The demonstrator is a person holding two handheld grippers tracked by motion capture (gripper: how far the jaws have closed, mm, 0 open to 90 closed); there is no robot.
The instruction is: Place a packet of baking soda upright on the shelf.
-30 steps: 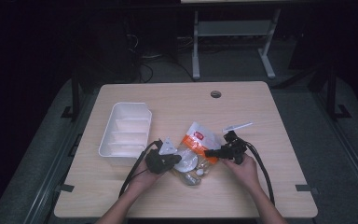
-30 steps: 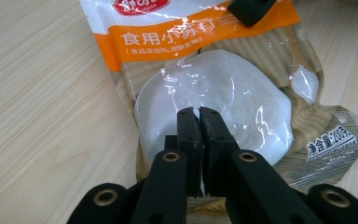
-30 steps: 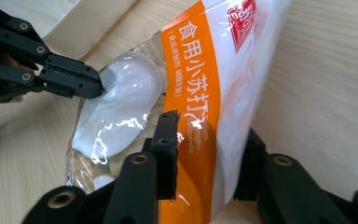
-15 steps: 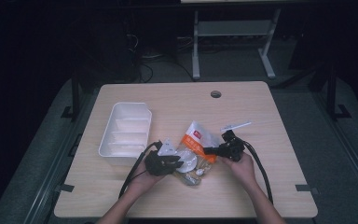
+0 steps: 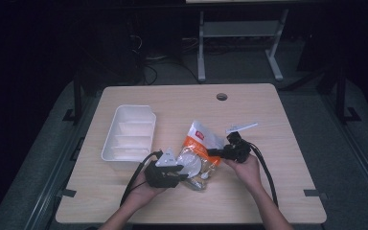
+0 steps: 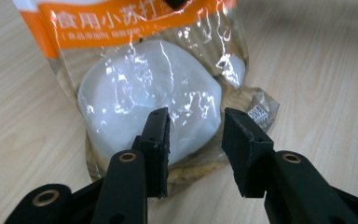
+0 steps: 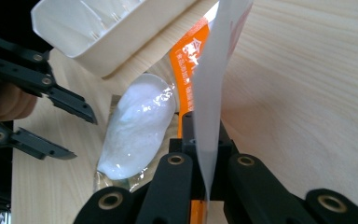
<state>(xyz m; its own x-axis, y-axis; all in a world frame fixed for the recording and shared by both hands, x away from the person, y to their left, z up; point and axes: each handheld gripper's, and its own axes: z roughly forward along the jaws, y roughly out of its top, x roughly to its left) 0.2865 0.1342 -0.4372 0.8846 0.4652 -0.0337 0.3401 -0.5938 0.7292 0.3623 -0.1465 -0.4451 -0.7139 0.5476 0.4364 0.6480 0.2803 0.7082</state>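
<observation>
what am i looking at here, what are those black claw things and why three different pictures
No robot here: a person sits at a wooden table holding hand-held tongs in each hand. The high view looks down from above; the other two pictures come from small cameras riding on each pair of tongs.

On the table lie a white divided tray and an orange-and-clear packet with a white lump inside.

The right tongs are shut on the packet's edge; in the right gripper view the film rises from between the black jaws. The left tongs are open, jaws apart just in front of the packet's lower end, not gripping it yet.
</observation>
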